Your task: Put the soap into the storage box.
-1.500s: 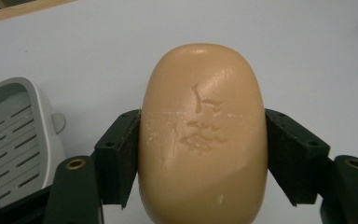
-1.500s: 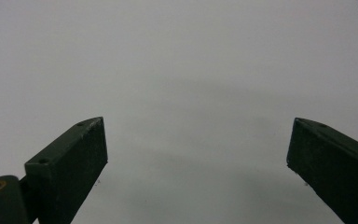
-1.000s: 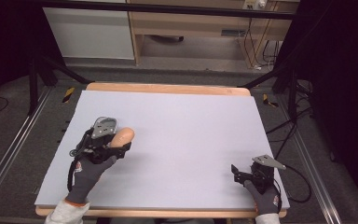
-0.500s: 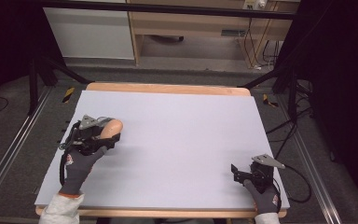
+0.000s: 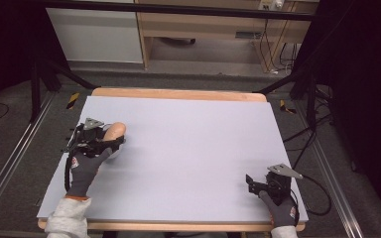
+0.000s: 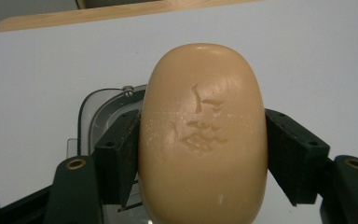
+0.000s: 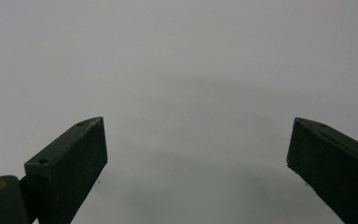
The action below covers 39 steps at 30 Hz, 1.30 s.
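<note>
- Soap bar [image 6: 203, 135], tan and oval with a stamped mark on its face, clamped between both jaws of the left gripper [image 5: 100, 141] near the left edge of the table [image 5: 193, 148]; in the high view seen as a tan lump [image 5: 114, 131] poking out beyond the gripper toward the far side.
- Table: pale grey top with a wooden rim along the far edge, bare around the right gripper.
- Right gripper [image 5: 263, 183]: low at the near right corner of the table, well apart from the soap bar, jaws spread wide with nothing between them, only grey surface ahead in the right gripper view.
- Left gripper: jaws pressed against the two long sides of the soap bar, held in a gloved hand [image 5: 83, 171].
- Clear rounded dish [image 6: 100, 114]: lying on the table just behind the soap bar, partly hidden by the left jaw.
</note>
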{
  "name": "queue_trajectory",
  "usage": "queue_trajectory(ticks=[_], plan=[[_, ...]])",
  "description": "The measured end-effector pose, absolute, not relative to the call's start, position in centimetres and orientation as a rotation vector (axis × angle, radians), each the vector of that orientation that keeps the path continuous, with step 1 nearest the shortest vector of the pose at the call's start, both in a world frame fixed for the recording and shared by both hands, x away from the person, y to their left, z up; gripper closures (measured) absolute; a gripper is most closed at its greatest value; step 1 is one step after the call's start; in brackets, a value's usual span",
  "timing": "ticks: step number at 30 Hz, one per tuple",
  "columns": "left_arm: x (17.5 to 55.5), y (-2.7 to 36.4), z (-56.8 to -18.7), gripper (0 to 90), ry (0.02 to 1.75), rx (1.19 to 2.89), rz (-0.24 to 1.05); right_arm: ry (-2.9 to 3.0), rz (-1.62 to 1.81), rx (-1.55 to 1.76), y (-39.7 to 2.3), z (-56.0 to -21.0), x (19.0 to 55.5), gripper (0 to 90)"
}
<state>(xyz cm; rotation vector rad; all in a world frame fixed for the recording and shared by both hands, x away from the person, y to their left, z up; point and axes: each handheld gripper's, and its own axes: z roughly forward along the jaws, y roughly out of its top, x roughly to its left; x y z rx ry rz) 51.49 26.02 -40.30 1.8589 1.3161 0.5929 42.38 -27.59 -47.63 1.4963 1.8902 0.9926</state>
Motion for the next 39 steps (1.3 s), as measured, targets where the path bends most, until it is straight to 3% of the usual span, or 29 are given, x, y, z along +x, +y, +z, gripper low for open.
queue_trajectory(ticks=[39], plan=[[53.3,27.7,-43.2,31.5,1.417,1.883,0.596,1.900,0.992,1.492,-27.5,-47.7,42.5,5.2]])
